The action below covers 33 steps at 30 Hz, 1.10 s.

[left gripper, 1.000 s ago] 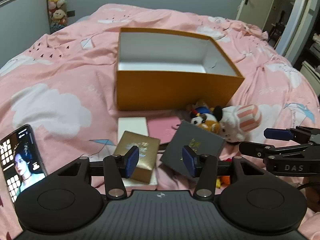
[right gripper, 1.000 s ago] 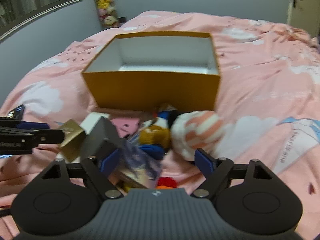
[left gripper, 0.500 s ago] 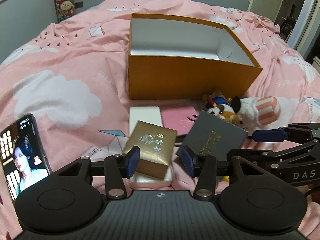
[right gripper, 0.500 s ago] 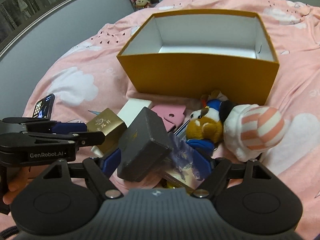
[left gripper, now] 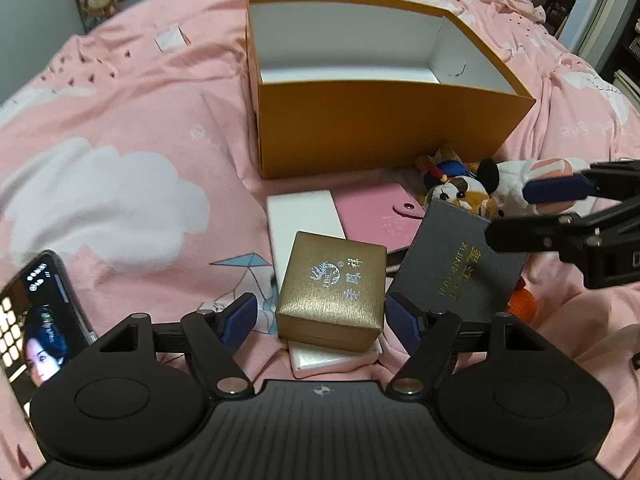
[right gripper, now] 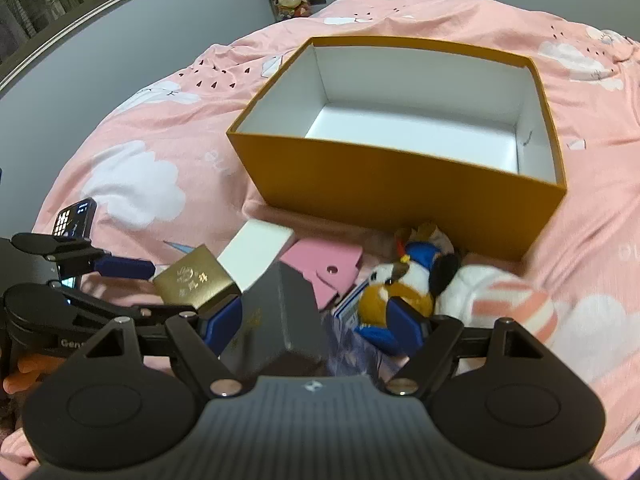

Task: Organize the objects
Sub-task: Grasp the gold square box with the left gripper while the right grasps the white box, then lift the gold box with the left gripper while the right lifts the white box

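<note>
Nearest the left wrist camera, the left gripper (left gripper: 320,318) has its blue-padded fingers spread on either side of the gold box (left gripper: 333,290), a squat cube with a brushed metallic wrap and silver lettering on its lid; small gaps show at both pads, so nothing is clamped. The gold box sits on a flat, glossy white box (left gripper: 306,224) that lies on the pink bedspread (left gripper: 120,120), a soft cotton printed with white clouds. A phone (left gripper: 38,324) with a lit screen lies at the left edge.

The right gripper (right gripper: 316,322) stands spread around the grey box (right gripper: 280,312), a matte, fine-grained block tilted up on one corner; its left pad touches the box side, while the right pad sits clear of it against the plush toy (right gripper: 404,284), so the box is framed rather than pinched.

Just beyond lie a smooth pink pouch (left gripper: 376,210) with a snap flap and a fuzzy striped white plush (right gripper: 504,300). Farthest back stands the orange cardboard box (left gripper: 380,136), rectangular, open-topped, with a plain white lining and a bare floor
</note>
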{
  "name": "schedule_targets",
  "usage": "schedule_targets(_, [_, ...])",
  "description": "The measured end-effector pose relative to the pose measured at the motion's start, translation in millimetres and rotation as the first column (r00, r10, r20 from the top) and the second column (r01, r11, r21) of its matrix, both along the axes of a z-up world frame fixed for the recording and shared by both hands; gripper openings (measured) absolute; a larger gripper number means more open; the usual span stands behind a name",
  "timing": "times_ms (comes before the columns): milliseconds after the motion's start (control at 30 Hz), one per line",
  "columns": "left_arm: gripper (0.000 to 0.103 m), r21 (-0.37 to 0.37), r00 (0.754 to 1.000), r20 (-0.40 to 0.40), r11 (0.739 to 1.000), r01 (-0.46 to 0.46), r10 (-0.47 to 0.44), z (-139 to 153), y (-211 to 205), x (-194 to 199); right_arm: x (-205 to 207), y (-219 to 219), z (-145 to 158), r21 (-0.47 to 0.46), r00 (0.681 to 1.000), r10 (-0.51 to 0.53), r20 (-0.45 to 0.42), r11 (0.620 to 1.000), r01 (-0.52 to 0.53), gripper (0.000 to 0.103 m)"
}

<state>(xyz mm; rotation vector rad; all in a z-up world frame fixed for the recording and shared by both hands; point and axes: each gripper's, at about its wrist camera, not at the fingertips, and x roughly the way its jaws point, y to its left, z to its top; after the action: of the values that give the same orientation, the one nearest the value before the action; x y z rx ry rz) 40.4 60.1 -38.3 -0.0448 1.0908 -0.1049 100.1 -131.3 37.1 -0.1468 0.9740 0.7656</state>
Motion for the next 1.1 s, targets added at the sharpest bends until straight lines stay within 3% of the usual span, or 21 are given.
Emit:
schedule_targets(167, [0.085, -0.011, 0.999, -0.026, 1.000, 0.018, -0.018, -6, -4, 9, 11, 12, 1, -0.003, 1.000, 0.019, -0.007, 1.000, -0.019, 0.080])
schedule_targets(333, [0.071, 0.007, 0.999, -0.041, 1.000, 0.024, -0.023, -13, -9, 14, 17, 22, -1, -0.010, 0.999, 0.044, -0.011, 0.999, -0.044, 0.080])
schedule_targets(400, [0.070, -0.011, 0.999, -0.042, 1.000, 0.018, -0.018, -13, -7, 15, 21, 27, -3, -0.013, 0.998, 0.053, -0.024, 0.998, -0.054, 0.079])
schedule_targets(533, [0.069, -0.023, 1.000, -0.016, 1.000, -0.015, 0.015, -6, 0, 15, 32, 34, -6, 0.002, 0.994, 0.070, -0.085, 0.998, -0.070, 0.076])
schedule_targets(800, [0.069, 0.006, 0.986, 0.102, 0.991, -0.131, 0.129, 34, 33, 22, 59, 67, -8, 0.050, 0.970, 0.105, -0.219, 0.994, -0.097, 0.071])
schedule_targets(1100, [0.069, -0.010, 0.968, 0.127, 0.976, -0.219, 0.218, 44, 66, 47, 82, 135, -46, -0.044, 0.930, 0.092, -0.355, 0.992, -0.115, 0.071])
